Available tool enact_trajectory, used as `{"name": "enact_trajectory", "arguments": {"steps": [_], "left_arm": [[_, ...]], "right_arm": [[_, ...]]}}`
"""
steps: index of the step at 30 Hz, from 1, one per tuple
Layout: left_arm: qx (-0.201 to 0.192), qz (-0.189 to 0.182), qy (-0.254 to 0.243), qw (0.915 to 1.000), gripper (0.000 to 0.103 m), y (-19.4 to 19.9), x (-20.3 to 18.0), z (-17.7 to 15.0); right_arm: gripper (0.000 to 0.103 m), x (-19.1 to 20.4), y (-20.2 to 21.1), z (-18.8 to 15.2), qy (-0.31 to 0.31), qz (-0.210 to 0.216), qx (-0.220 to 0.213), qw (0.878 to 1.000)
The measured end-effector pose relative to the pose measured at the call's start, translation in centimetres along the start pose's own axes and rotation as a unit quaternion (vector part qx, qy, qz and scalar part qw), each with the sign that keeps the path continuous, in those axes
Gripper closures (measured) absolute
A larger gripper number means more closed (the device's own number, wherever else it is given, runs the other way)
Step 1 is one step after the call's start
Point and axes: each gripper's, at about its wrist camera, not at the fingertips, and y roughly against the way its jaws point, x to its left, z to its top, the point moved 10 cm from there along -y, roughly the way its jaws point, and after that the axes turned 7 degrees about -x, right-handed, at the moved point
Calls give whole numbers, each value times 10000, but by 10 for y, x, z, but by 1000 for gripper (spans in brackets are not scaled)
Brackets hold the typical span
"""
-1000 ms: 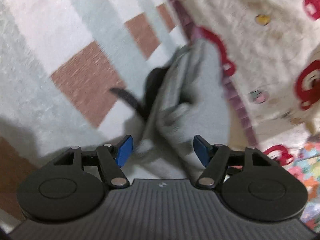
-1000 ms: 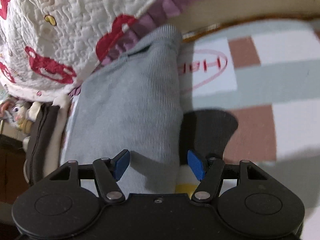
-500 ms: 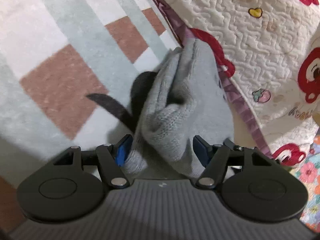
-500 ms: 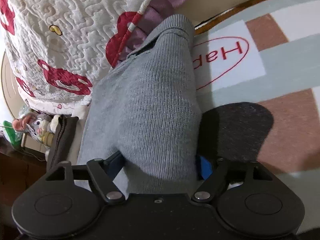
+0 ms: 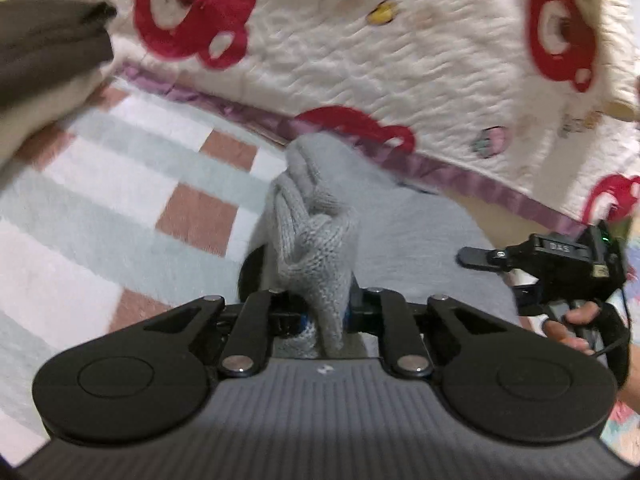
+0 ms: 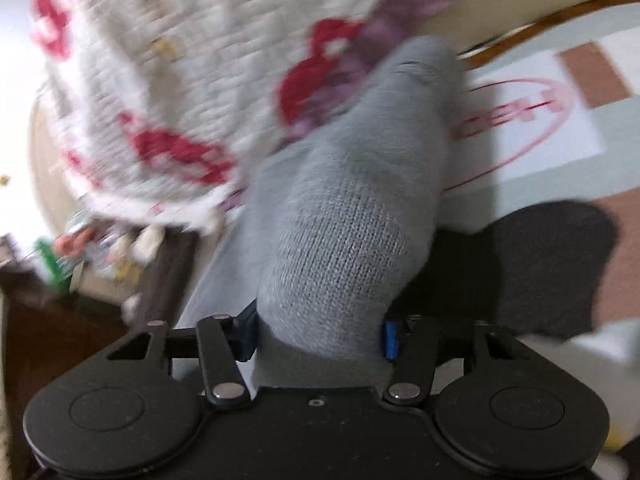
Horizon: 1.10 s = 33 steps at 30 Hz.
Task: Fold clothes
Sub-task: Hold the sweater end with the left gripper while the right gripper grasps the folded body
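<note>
On a checked pink, white and green rug (image 5: 132,184) beside a red-bear quilt (image 5: 400,60), both grippers (image 5: 324,316) (image 6: 318,336) pinch a grey knit sweater (image 6: 352,216), its length running away toward the quilt.

The far edge of the checked rug (image 5: 120,184) is bordered by a hanging quilted blanket (image 5: 400,60) with a purple hem, by which passage beyond that edge is closed off. Against that hem the grey knitted garment (image 5: 400,240) is pressed, so little room is left between the two. At the rug's far-left corner, the way is blocked by a stack of dark and cream cloth (image 5: 44,52). Open rug is seen to the left of the garment. In the right wrist view, bare rug lies to the right of the garment (image 6: 352,220), while the left is crowded by dark furniture (image 6: 60,320) and small toys (image 6: 80,248).
</note>
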Motion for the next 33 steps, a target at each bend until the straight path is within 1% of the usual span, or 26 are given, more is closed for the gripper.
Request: {"name": "enact_trajectory", "arguments": {"steps": [1, 2, 3, 4, 5, 6, 8, 10, 12, 13, 14, 17, 19, 21, 23, 24, 25, 26, 27, 28, 29, 31, 32, 33], "left_arm": [[38, -5, 95, 9999, 89, 2, 4, 0], [77, -11, 190, 9998, 89, 4, 8, -1], [115, -16, 285, 9995, 89, 6, 12, -1], [153, -22, 380, 9992, 88, 8, 16, -2], [191, -27, 475, 9987, 87, 10, 20, -2], [229, -32, 570, 9981, 87, 12, 24, -3], [306, -43, 759, 9966, 86, 16, 32, -3], [382, -54, 949, 9947, 84, 20, 40, -4], [458, -65, 1138, 9924, 83, 24, 48, -5], [486, -75, 1239, 9911, 81, 25, 51, -6], [503, -92, 1349, 9895, 78, 23, 53, -8], [513, -180, 1681, 9843, 78, 20, 58, -12], [420, -116, 1664, 9851, 78, 19, 59, -12], [383, 44, 1318, 9905, 77, 15, 57, -14], [335, 169, 1070, 9936, 76, 12, 54, -15], [315, 146, 1150, 9928, 75, 12, 54, -15], [307, 56, 1357, 9903, 72, 11, 55, -16], [299, -34, 1563, 9873, 62, 11, 55, -17], [312, -176, 1888, 9814, 60, 10, 56, -19], [347, -378, 2347, 9707, 60, 8, 59, -21], [361, -495, 2631, 9628, 60, 7, 62, -23], [344, -538, 2801, 9579, 60, 6, 66, -24], [332, -538, 2823, 9572, 60, 5, 67, -24], [314, -513, 2774, 9589, 60, 4, 66, -24]], "right_arm": [[42, 5, -1, -7, 31, 15, 119, 9999], [39, 3, -4, -14, 67, -99, 264, 9996], [35, -2, -7, -21, 124, -278, 383, 9988], [35, -13, -9, -27, 206, -536, 472, 9972], [32, -23, -11, -33, 288, -793, 561, 9949], [31, -31, -10, -36, 230, -866, 579, 9943], [30, -36, -5, -34, -141, -627, 471, 9968], [28, -36, -1, -30, -259, -573, 441, 9970], [27, -35, 1, -27, -230, -569, 503, 9968], [27, -35, 1, -25, -230, -566, 533, 9967], [27, -36, 2, -24, -269, -554, 521, 9967], [27, -40, 7, -20, -453, -464, 373, 9972], [27, -42, 8, -18, -528, -429, 254, 9974], [27, -45, 13, -12, -553, -485, 104, 9972], [26, -49, 17, -5, -560, -575, -24, 9968], [23, -52, 16, -2, -555, -628, -30, 9965], [21, -54, 15, 1, -562, -653, -10, 9963], [20, -57, 13, 2, -584, -643, 42, 9962], [18, -59, 10, 3, -606, -624, 89, 9962], [18, -60, 7, 3, -628, -593, 129, 9962], [17, -61, 3, 3, -662, -560, 162, 9961], [16, -62, -5, 3, -802, -469, 191, 9955], [15, -62, -10, 3, -850, -432, 212, 9952], [15, -62, -15, 3, -863, -410, 246, 9951]]}}
